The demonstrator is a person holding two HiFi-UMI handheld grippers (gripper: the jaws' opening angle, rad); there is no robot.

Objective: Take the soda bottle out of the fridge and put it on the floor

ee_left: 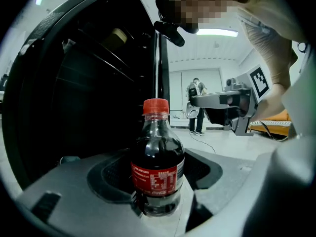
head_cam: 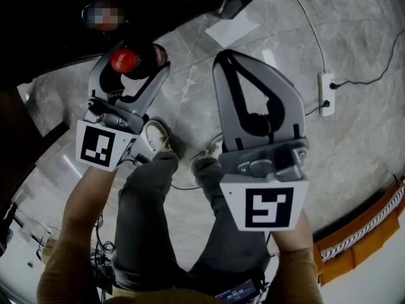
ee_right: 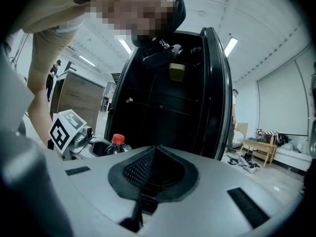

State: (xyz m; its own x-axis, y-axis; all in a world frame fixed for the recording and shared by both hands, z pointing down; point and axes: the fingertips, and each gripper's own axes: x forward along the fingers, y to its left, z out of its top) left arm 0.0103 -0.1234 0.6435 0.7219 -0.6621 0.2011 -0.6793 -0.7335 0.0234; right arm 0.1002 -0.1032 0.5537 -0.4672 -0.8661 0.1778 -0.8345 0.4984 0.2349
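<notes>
- Left claw [head_cam: 135, 61] is clamped on the dark plastic soda bottle with red cap and red label [ee_left: 157, 158], gripping the lower body so it stays upright.
- The bottle is outside the black open fridge [ee_right: 168, 107] and held up over the grey marbled tile floor [head_cam: 354, 125], not touching it.
- Right claw [head_cam: 229, 57] has its jaws together with nothing between them, and hangs beside the left one, apparently spare.
- Likely next step: lower the bottle base-first.

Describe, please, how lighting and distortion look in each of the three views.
Head view: strong fisheye curve, black corners, floor evenly lit. Left gripper view: soda bottle sharp, fridge interior nearly black, ceiling light glaring. Right gripper view: fridge dark against bright ceiling strips, edges vignetted.
</notes>
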